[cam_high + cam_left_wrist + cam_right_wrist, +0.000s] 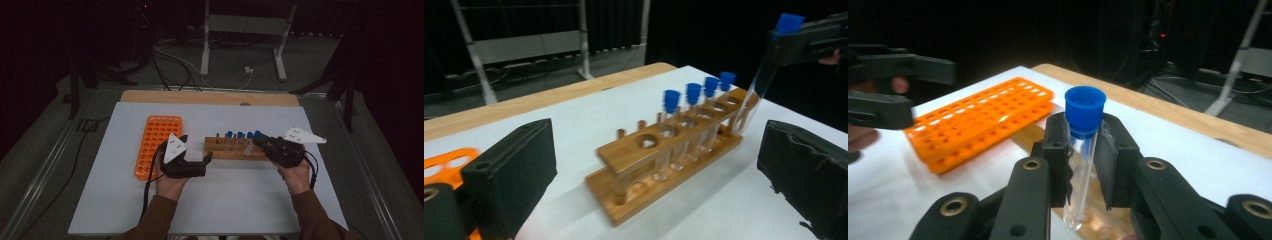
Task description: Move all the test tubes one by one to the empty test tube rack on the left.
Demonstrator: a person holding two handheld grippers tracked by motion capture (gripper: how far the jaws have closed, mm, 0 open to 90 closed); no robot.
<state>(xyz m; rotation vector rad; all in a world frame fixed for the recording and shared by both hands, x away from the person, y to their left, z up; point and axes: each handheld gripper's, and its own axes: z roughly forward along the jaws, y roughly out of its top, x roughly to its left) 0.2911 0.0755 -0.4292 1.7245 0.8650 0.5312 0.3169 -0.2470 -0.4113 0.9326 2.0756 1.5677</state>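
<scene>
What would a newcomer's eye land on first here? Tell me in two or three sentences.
First, the blue-capped test tube clamped in the right hand-held gripper, tilted just above the right end of the wooden rack. Next, the row of four blue-capped tubes standing in that rack at the table's middle. Then the bright orange rack lying to its left, beside the open left hand-held gripper.

Between the black jaws of the right gripper [1083, 160] sits a clear test tube [1080, 175] with a blue cap, beyond them an orange rack [983, 120], a brown wooden rack [669, 155] with blue-capped tubes, and a pale grey-white table [225, 200].
</scene>
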